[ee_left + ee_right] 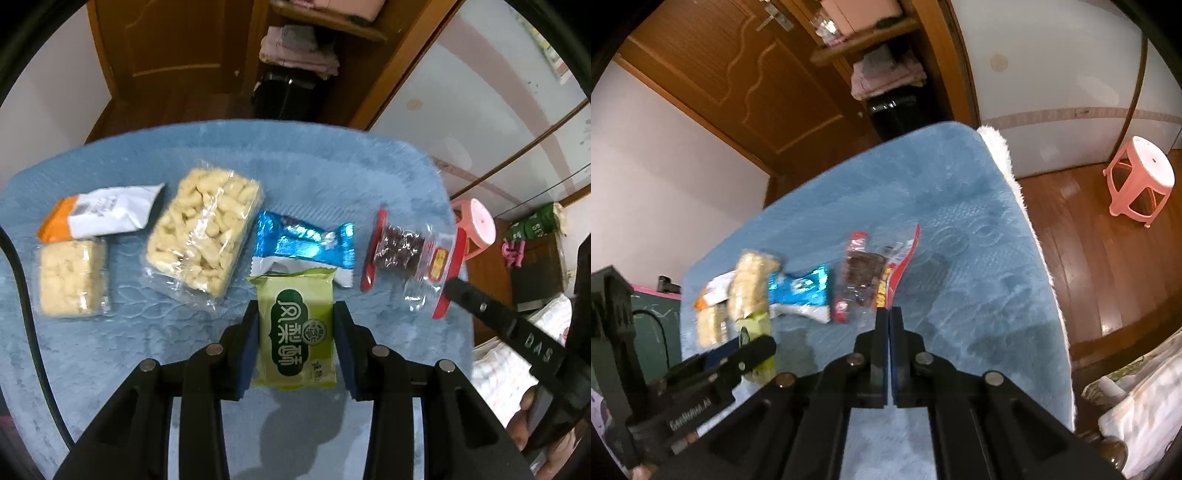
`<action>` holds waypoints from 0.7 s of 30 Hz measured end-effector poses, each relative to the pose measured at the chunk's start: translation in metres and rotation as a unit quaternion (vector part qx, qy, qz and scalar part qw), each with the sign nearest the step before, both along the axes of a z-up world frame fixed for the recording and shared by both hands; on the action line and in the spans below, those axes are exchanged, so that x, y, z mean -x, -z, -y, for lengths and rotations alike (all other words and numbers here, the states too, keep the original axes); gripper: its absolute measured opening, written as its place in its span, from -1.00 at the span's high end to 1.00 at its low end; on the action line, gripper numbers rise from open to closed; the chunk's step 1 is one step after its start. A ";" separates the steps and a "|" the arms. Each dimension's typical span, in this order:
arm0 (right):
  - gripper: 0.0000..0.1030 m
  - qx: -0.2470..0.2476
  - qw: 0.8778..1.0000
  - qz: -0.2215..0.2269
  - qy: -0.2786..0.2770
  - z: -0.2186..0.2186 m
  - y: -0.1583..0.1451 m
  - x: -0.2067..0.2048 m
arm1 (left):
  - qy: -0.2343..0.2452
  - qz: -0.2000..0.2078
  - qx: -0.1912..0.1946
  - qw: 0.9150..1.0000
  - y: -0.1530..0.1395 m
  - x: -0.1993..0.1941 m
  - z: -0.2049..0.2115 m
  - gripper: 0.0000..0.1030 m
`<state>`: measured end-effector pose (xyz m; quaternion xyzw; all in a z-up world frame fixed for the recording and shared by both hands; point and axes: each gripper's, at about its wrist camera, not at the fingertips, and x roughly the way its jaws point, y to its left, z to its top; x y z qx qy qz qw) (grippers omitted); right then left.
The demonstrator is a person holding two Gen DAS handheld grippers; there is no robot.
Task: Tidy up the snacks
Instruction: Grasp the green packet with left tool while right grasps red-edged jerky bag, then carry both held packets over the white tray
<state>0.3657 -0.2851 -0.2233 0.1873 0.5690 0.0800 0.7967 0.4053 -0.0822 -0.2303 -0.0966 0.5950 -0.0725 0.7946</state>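
Note:
My left gripper (296, 314) is shut on a green snack packet (297, 328) with dark lettering, held above the blue cloth (314, 170). Beyond it lie a blue foil packet (303, 243), a large clear bag of pale puffs (207, 229), a small clear pack of puffs (72, 280), an orange-and-white packet (103, 218) and a red-edged clear bag of dark pieces (410, 258). My right gripper (888, 314) is shut and empty, its tips just short of the red-edged bag (866, 277). The green packet (757, 332) shows in the right wrist view, in the left gripper.
The blue cloth (960, 206) ends at a white fluffy edge (1030, 206) on the right. A pink plastic stool (1137, 181) stands on the wooden floor beyond it. A wooden door (738, 81) and shelves with folded towels (295, 51) are behind the table.

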 end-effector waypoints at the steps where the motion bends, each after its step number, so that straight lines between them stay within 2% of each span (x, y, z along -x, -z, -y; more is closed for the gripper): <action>1: 0.99 -0.005 1.000 0.006 -0.001 0.000 -0.008 0.007 | 0.001 0.005 0.001 1.000 -0.008 0.003 0.000 0.29; 5: 1.00 -0.009 1.000 0.022 -0.011 -0.004 -0.030 0.026 | 0.007 0.020 0.012 1.000 -0.038 0.019 -0.003 0.29; 12: 1.00 -0.020 0.998 0.047 -0.032 -0.005 -0.070 0.070 | 0.021 0.048 0.006 0.999 -0.088 0.067 -0.010 0.29; 21: 1.00 -0.045 0.988 0.125 -0.083 -0.021 -0.159 0.170 | 0.027 0.066 -0.008 0.997 -0.142 0.152 -0.029 0.29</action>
